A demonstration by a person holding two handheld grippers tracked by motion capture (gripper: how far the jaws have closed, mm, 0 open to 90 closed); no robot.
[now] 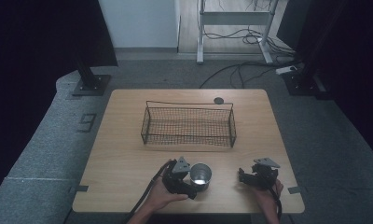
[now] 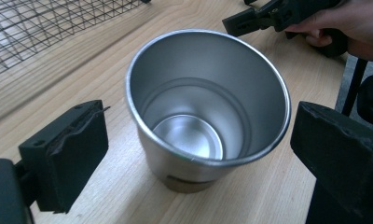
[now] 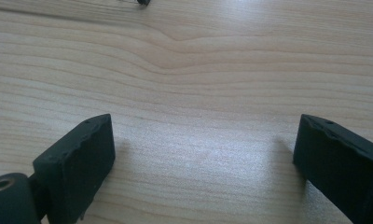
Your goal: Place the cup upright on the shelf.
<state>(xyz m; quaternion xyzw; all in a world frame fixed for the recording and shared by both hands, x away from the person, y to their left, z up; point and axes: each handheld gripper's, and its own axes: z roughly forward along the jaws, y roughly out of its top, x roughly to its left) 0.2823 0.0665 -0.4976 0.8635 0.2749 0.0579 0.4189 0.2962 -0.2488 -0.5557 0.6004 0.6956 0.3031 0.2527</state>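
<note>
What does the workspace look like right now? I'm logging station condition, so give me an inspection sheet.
Surface: light wooden table, bare grain.
Job's things: shiny metal cup upright, empty; black wire-mesh basket empty, behind it.
Clutter: small dark round disc at far edge.
Grippers: left gripper open, fingers flanking the cup, apart from it; right gripper open over bare wood.
Cables: black cables on floor.
Surroundings: grey carpet, dark curtains.
</note>
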